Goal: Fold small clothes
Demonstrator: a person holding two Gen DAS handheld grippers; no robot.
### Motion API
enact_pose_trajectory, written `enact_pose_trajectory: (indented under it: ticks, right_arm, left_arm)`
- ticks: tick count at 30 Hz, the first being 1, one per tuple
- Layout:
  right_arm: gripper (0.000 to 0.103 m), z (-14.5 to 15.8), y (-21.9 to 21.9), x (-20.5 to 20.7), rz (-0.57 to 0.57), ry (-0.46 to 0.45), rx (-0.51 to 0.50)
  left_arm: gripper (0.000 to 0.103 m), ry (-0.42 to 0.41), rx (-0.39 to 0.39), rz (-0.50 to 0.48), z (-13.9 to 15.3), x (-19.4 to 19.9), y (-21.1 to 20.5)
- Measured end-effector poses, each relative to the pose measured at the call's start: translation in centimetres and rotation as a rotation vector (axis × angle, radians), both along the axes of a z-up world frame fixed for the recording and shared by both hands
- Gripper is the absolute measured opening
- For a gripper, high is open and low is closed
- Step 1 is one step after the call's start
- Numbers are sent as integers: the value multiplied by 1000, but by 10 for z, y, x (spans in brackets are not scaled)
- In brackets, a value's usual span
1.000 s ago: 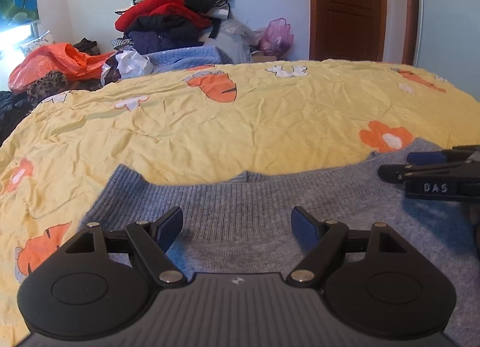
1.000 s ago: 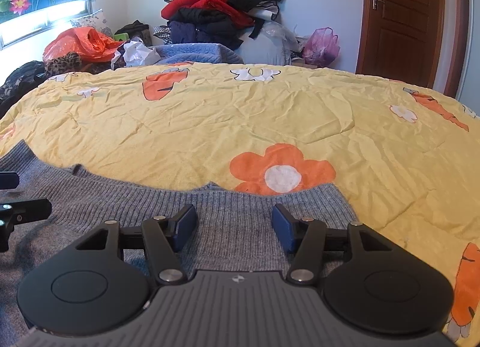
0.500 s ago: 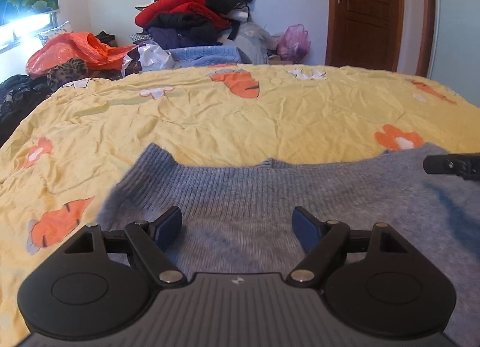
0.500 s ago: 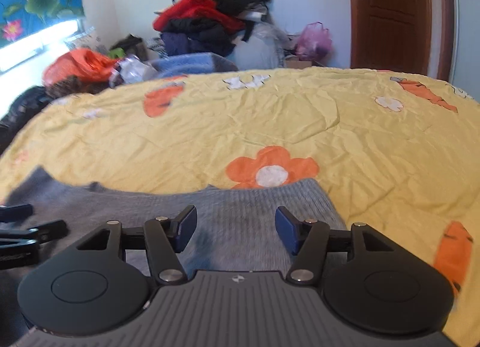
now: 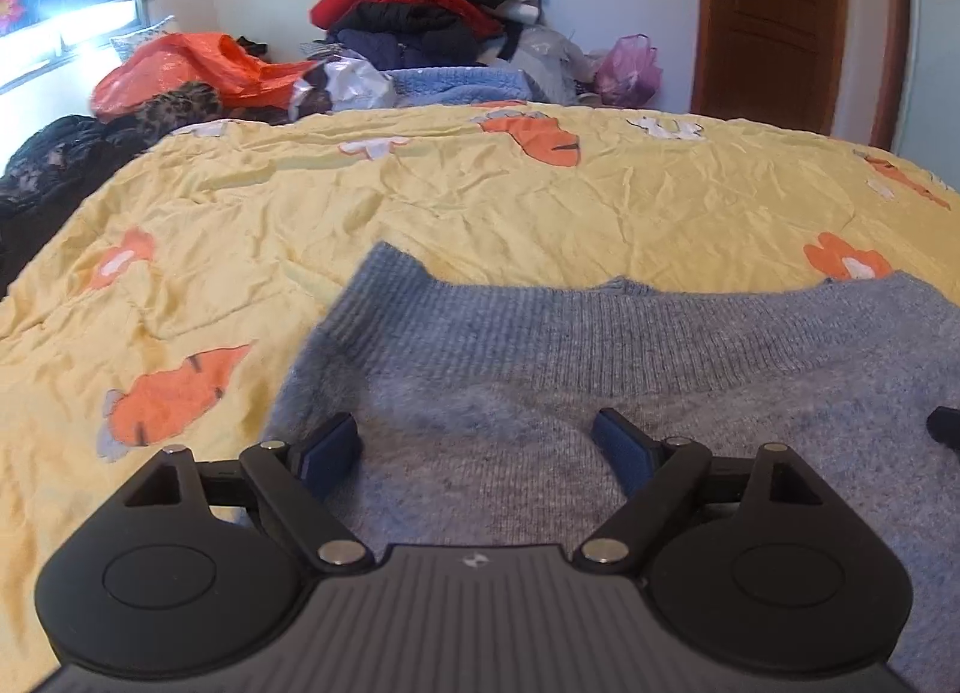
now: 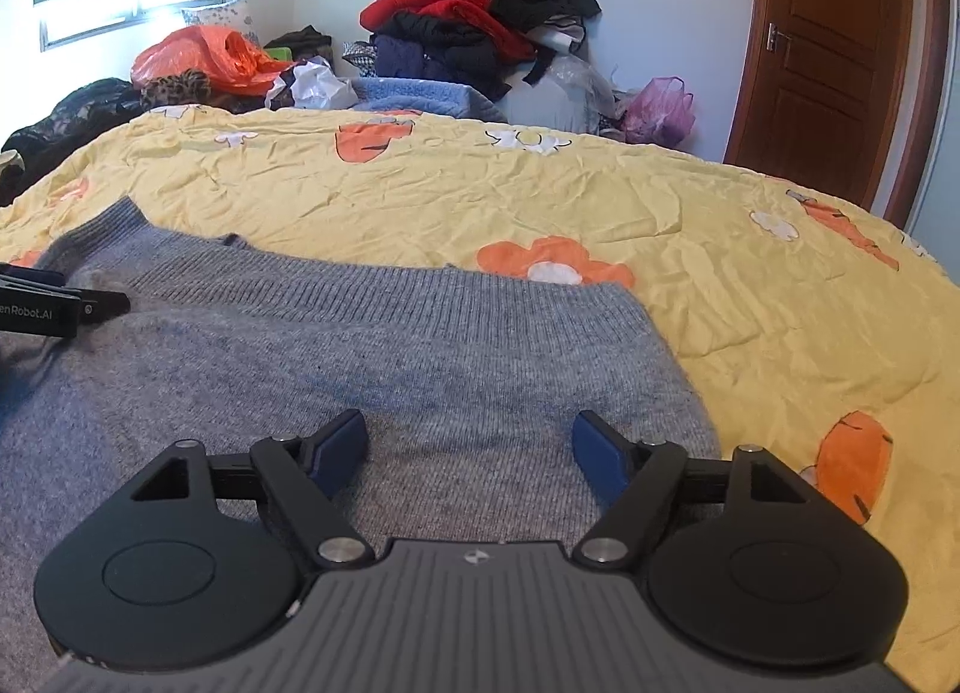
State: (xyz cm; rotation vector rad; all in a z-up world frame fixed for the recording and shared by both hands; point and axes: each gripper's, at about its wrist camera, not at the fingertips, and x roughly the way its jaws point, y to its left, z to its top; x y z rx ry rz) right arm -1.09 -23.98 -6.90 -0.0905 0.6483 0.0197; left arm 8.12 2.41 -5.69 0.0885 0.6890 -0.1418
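Two sets of jaws, both mine, are spreading over one grey sweater (image 5: pixel 600 405), and that spreading is the biggest change since a second ago. The sweater lies flat on the near part of the yellow quilt (image 5: pixel 480 201), its ribbed band turned toward the far pile of clothes (image 5: pixel 432 9). Against that sweater everything else is placed.

My left gripper (image 5: pixel 474 447) hangs over the sweater's left part, close to its left edge. A second ago that edge sat further to the side of my view, so I have slid toward it. Its jaws are opening, nothing pinched; the knit lies beneath them, not between the pads.

My right gripper (image 6: pixel 468 447) hangs over the sweater's right part, near its right edge. Its jaws were noticeably narrower a second ago and are opening now, also clasping nothing. Each view shows only a sliver of the other gripper at its margin, less than before, so my two hands have drawn apart.

I read this as a fold just laid down and let go, with both hands moving outward to the sweater's sides. The next fold probably needs a fresh pinch at those edges, taking all layers without dragging the knit askew.
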Motion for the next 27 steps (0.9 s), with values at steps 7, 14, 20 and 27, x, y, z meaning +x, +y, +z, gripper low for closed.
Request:
enact_pose_trajectory:
  ticks: [7,14,20,27]
  right_arm:
    - [75,18,15,-8,6,-12,17]
    - [76,2,27,9,3,47,-17]
    - [84,-8,21,6,10,0,3]
    - [88,-11,19,2,11,-34,18]
  left_arm:
    - [86,-18,-102,-42,22,-64,8]
    - [88,8,-96,-61,-6,-80,9]
    - [89,-13,-72,-68,-8,-76,8]
    - [88,-124,-151,111,27,-126,51]
